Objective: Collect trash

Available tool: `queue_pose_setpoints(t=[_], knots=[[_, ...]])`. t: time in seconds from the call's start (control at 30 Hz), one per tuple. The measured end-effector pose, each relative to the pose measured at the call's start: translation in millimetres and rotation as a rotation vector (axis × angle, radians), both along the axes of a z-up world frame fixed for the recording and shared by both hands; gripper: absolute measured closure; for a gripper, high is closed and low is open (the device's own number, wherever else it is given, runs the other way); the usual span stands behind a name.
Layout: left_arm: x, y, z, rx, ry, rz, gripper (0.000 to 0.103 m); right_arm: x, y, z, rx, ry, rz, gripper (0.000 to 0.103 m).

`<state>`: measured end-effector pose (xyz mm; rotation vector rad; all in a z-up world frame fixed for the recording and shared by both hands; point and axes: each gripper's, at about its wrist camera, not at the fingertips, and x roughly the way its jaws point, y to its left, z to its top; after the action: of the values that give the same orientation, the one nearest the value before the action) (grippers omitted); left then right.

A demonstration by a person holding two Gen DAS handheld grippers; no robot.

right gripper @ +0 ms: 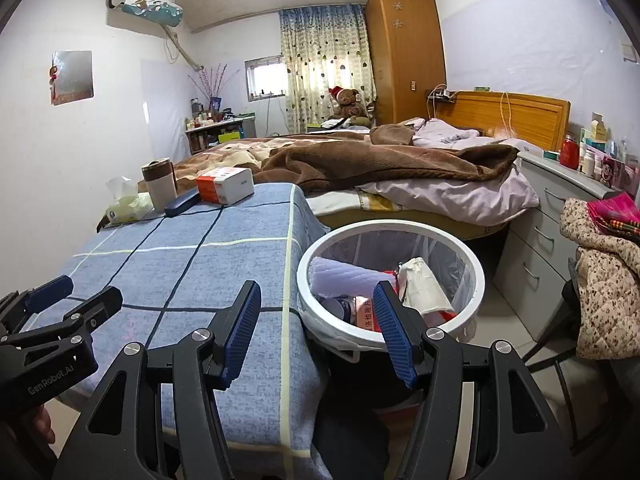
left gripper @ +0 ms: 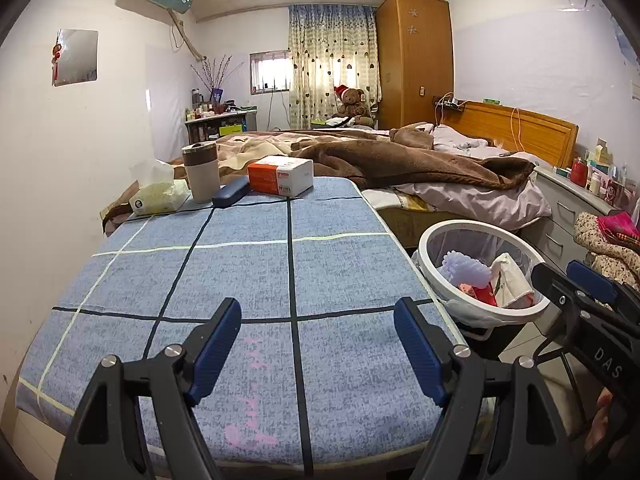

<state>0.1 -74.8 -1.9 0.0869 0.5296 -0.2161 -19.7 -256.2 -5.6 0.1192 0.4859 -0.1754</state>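
Both grippers hang level with jaws spread and nothing between them: the left gripper [left gripper: 318, 322] over the blue table [left gripper: 240, 264], the right gripper [right gripper: 316, 306] at its edge. The trash bin [right gripper: 390, 226] beside the table holds wrappers [right gripper: 420, 284].

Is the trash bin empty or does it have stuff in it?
Not empty. The bin holds a purple ribbed piece, white paper and red scraps.

Matt woven tablecloth [left gripper: 240, 264]; glossy white plastic bin [right gripper: 308, 280]; wooden wardrobe [left gripper: 416, 56].
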Motion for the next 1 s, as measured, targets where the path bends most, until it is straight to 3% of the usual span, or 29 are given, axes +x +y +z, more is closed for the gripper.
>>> queue_pose_setpoints(t=[1.0], knots=[[-0.4, 2.7, 4.9, -0.004, -0.006, 0.009, 0.022, -1.5, 4.9, 3.8, -0.004, -0.003, 0.003, 0.043]])
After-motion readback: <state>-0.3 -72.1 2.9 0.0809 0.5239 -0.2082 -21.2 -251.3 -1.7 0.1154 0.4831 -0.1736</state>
